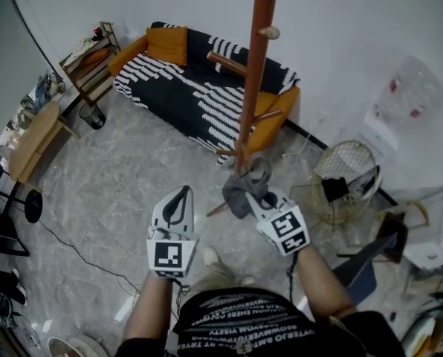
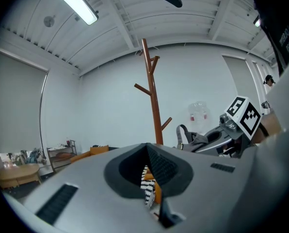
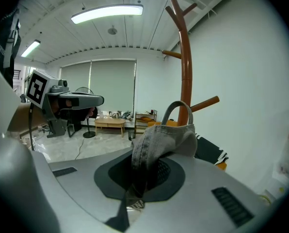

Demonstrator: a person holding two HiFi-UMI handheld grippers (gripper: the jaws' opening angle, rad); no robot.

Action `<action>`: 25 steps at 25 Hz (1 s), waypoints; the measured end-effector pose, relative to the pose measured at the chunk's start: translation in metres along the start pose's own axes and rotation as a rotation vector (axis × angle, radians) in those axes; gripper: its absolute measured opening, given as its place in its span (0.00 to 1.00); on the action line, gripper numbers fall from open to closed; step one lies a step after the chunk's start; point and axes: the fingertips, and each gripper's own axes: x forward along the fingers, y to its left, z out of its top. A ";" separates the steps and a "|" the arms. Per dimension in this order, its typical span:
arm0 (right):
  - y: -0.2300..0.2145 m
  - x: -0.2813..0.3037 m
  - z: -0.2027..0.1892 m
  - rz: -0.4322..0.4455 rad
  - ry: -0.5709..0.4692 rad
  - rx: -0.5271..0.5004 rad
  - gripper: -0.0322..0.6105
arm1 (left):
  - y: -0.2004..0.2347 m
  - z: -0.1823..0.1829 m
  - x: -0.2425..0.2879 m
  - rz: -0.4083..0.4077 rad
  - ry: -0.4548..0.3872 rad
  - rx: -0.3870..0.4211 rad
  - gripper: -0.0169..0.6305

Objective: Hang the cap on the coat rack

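Note:
A grey cap (image 1: 244, 187) with a back strap loop hangs from my right gripper (image 1: 264, 198), which is shut on its brim. In the right gripper view the cap (image 3: 163, 141) bulges up out of the gripper (image 3: 137, 188), with its strap arching in front of the coat rack (image 3: 185, 67). The brown wooden coat rack (image 1: 254, 65) rises just beyond the cap, with pegs sticking out to both sides. My left gripper (image 1: 178, 201) hovers to the cap's left, shut and holding nothing. The left gripper view shows the rack (image 2: 152, 96) ahead and the cap (image 2: 195, 140) at its right.
A black-and-white striped sofa (image 1: 199, 80) with orange cushions stands behind the rack. At the right are a wire fan (image 1: 348, 173) and a dark chair (image 1: 370, 262). A wooden table (image 1: 32, 136), a shelf (image 1: 91, 62) and a bin (image 1: 92, 115) sit at the left.

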 end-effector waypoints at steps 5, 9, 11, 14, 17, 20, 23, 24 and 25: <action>-0.004 0.014 -0.008 0.008 0.010 0.011 0.07 | 0.005 0.000 0.003 0.014 0.003 -0.020 0.03; -0.007 0.027 -0.015 0.014 0.025 0.015 0.07 | 0.010 -0.004 0.006 0.019 0.016 -0.016 0.03; -0.010 0.034 -0.020 0.014 0.034 0.018 0.07 | 0.012 -0.008 0.009 0.018 0.022 0.001 0.03; -0.012 0.042 -0.026 0.013 0.059 0.029 0.07 | 0.015 -0.010 0.013 0.010 0.025 0.019 0.03; -0.015 0.050 -0.032 0.016 0.072 0.026 0.07 | 0.016 -0.014 0.017 0.014 0.036 0.006 0.03; -0.019 0.055 -0.039 0.023 0.089 0.027 0.07 | 0.015 -0.018 0.024 0.016 0.047 0.006 0.03; -0.020 0.060 -0.040 0.029 0.103 0.031 0.07 | 0.016 -0.018 0.027 0.013 0.050 0.015 0.03; -0.021 0.062 -0.041 0.031 0.110 0.033 0.07 | 0.015 -0.018 0.028 0.011 0.050 0.007 0.03; -0.021 0.064 -0.043 0.032 0.118 0.035 0.07 | 0.014 -0.018 0.029 0.009 0.050 0.002 0.03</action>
